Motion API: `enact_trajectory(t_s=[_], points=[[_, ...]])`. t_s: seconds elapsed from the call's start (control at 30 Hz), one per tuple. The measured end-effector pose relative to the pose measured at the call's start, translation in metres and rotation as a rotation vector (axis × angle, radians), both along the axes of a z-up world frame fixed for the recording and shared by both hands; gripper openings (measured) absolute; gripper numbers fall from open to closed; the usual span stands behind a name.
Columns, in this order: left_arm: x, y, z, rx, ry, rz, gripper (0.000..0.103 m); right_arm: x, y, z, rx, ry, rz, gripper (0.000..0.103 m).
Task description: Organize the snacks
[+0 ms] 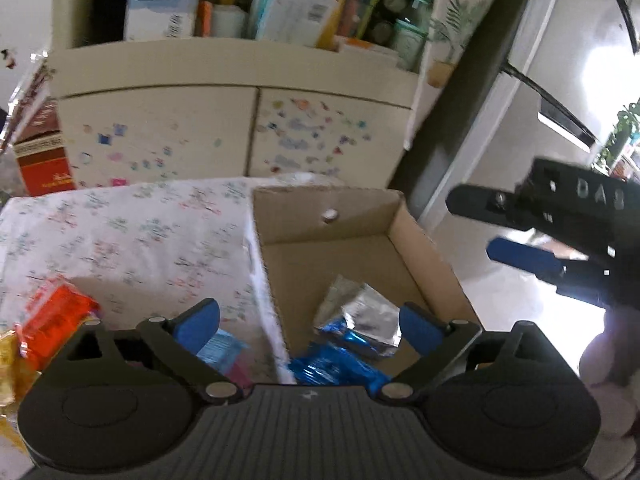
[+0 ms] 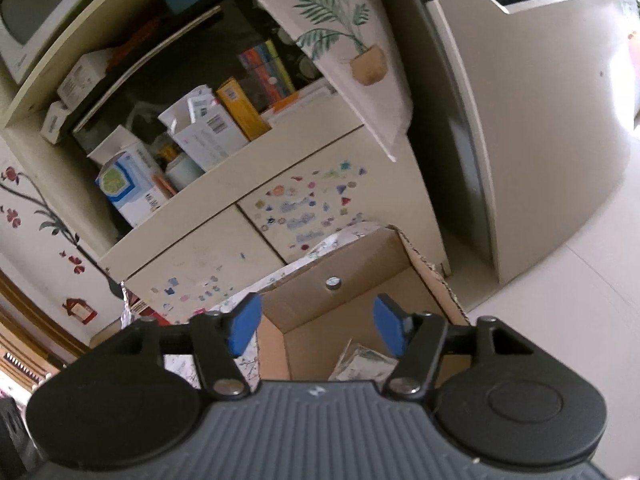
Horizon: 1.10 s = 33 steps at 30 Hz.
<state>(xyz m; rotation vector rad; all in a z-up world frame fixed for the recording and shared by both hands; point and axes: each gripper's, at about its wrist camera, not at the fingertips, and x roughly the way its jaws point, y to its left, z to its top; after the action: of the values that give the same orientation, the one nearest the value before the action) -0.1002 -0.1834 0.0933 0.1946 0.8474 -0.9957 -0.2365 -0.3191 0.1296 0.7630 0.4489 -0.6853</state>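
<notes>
An open cardboard box [image 1: 424, 248] sits on a floral tablecloth [image 1: 132, 236]. Inside lie a silver snack packet [image 1: 360, 320] and a blue foil packet [image 1: 336, 368]. My left gripper [image 1: 310, 326] is open and empty, above the box's near left edge. An orange snack packet [image 1: 52, 316] and yellow packets [image 1: 8, 364] lie on the cloth at the left. My right gripper [image 2: 316, 326] is open and empty above the box [image 2: 348, 280]; the silver packet [image 2: 360, 362] shows below it. The right gripper [image 1: 508, 224] also shows at the right of the left wrist view.
A cream cabinet [image 1: 240, 128] with stickers stands behind the table, its shelf full of boxes and bottles [image 1: 292, 4]. A red box [image 1: 40, 160] stands at the left. A white fridge [image 2: 540, 120] stands at the right, beside pale floor [image 2: 560, 320].
</notes>
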Motion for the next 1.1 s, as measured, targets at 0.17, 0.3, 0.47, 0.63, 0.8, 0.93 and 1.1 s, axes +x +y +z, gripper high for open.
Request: enact_trajectory(t_s=[0.17,0.3,0.47,0.63,0.8,0.93,1.1], points=[[0.015,0.018,0.015,-0.009,-0.006,0.019,0.099,0.008,0.006,0.001,-0.011,-0.02,0.039,0.068],[0.032,0.04,0.029,-0.006,-0.018,0.084,0.099,0.015,0.013,0.002,-0.035,-0.019,0.075,0.075],[0.057,0.073,0.039,0.019,-0.05,0.168,0.099,0.023,0.021,0.002,-0.05,-0.038,0.123,0.076],[0.076,0.098,0.042,0.04,-0.043,0.222,0.101,0.034,0.034,0.003,-0.058,-0.076,0.22,0.076],[0.095,0.119,0.035,0.071,-0.022,0.27,0.103,0.046,0.048,0.003,-0.072,-0.079,0.305,0.078],[0.112,0.132,0.027,0.083,0.016,0.311,0.103,0.056,0.06,0.001,-0.084,-0.071,0.365,0.079],[0.137,0.148,0.014,0.058,0.109,0.396,0.103,0.069,0.074,-0.002,-0.103,-0.055,0.42,0.08]])
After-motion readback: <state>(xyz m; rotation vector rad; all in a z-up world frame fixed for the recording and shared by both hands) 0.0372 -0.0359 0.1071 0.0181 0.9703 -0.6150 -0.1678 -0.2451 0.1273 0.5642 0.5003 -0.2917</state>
